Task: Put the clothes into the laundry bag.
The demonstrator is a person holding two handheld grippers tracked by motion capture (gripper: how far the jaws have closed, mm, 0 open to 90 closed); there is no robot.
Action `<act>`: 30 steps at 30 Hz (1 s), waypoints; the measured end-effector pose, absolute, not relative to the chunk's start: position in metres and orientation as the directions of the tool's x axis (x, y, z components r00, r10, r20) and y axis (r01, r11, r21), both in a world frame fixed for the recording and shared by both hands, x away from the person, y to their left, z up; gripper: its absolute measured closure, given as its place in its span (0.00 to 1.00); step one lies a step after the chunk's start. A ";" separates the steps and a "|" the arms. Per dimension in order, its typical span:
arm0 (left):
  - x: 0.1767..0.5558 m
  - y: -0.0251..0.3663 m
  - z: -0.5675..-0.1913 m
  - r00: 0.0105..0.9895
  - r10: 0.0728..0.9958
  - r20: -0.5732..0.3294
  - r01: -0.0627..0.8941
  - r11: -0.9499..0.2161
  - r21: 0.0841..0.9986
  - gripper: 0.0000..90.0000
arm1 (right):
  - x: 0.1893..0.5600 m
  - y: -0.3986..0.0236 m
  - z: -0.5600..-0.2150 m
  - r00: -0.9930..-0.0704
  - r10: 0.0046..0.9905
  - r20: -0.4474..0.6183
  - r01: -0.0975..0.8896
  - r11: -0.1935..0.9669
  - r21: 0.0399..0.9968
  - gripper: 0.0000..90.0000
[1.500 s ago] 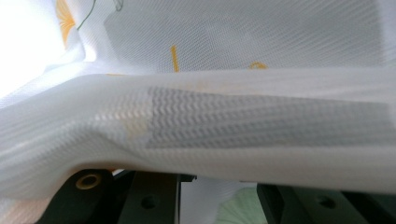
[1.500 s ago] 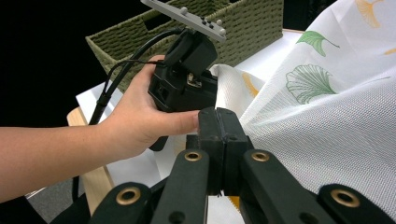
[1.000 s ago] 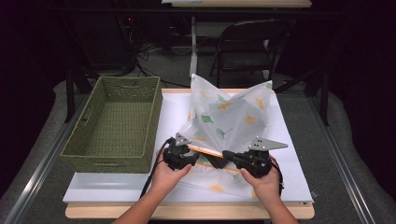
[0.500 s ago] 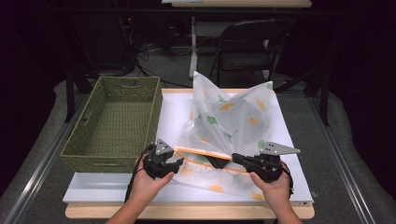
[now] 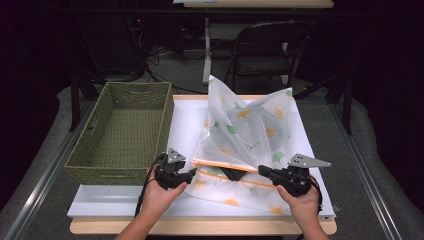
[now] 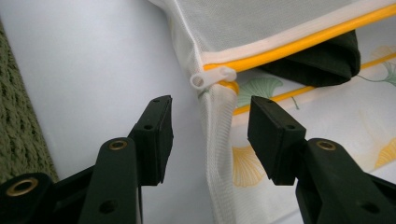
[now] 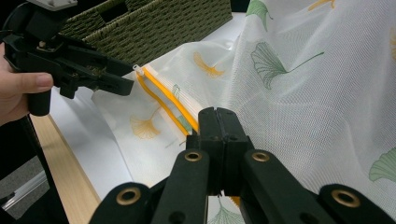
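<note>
A white mesh bag point(image 5: 250, 125) printed with ginkgo leaves lies on the white table top point(image 5: 185, 120), its far part standing up in peaks. Its yellow zipper point(image 5: 225, 165) runs along the near side, with a dark garment point(image 5: 232, 174) showing through the gap. My left gripper point(image 5: 192, 175) is at the zipper's left end. In the left gripper view it point(image 6: 210, 126) stands open astride the bag's seam, just below the white zipper pull point(image 6: 212, 77). My right gripper point(image 7: 217, 116) is shut on the bag's zipper edge at the right end.
A green woven basket point(image 5: 120, 130) stands on the left of the table, close to my left hand. A black chair point(image 5: 265, 45) and desk legs stand beyond the far edge. The table's wooden front edge point(image 5: 200, 226) runs just before the hands.
The two hands have drawn apart: the left gripper has moved left along the zipper to its end, and the right has moved right and nearer. The zipper line now looks longer and tauter.
</note>
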State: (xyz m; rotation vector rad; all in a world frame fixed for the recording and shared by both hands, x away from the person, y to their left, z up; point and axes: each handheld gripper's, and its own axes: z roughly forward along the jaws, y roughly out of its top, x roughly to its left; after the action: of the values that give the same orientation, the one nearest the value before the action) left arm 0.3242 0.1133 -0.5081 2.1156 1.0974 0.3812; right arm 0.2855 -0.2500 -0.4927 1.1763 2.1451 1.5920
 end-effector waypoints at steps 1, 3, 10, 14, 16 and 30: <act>0.326 0.113 -0.509 0.591 0.804 -0.063 0.592 -0.380 0.710 0.56 | 0.286 -0.250 -0.493 -0.654 0.706 0.271 0.465 0.092 0.881 1.00; 0.331 0.111 -0.510 0.608 0.789 -0.090 0.588 -0.371 0.719 0.58 | 0.286 -0.250 -0.495 -0.654 0.705 0.273 0.468 0.093 0.879 1.00; 0.326 0.102 -0.503 0.629 0.776 -0.056 0.535 -0.379 0.755 0.61 | 0.288 -0.249 -0.498 -0.654 0.704 0.278 0.478 0.099 0.873 1.00; 0.316 0.095 -0.494 0.658 0.752 -0.025 0.493 -0.407 0.769 0.62 | 0.288 -0.248 -0.500 -0.654 0.703 0.280 0.481 0.100 0.871 1.00; 0.312 0.093 -0.492 0.680 0.733 -0.028 0.482 -0.418 0.770 0.62 | 0.288 -0.248 -0.501 -0.652 0.703 0.284 0.486 0.100 0.868 1.00; 0.313 0.108 -0.504 0.617 0.786 0.032 0.521 -0.439 0.732 0.63 | 0.289 -0.249 -0.504 -0.646 0.709 0.284 0.493 0.102 0.864 1.00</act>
State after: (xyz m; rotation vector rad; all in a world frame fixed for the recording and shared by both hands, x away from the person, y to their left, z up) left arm 0.3131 0.1083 -0.5042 2.1396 1.0217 0.4866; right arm 0.2892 -0.2495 -0.5036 1.2059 2.1716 1.5683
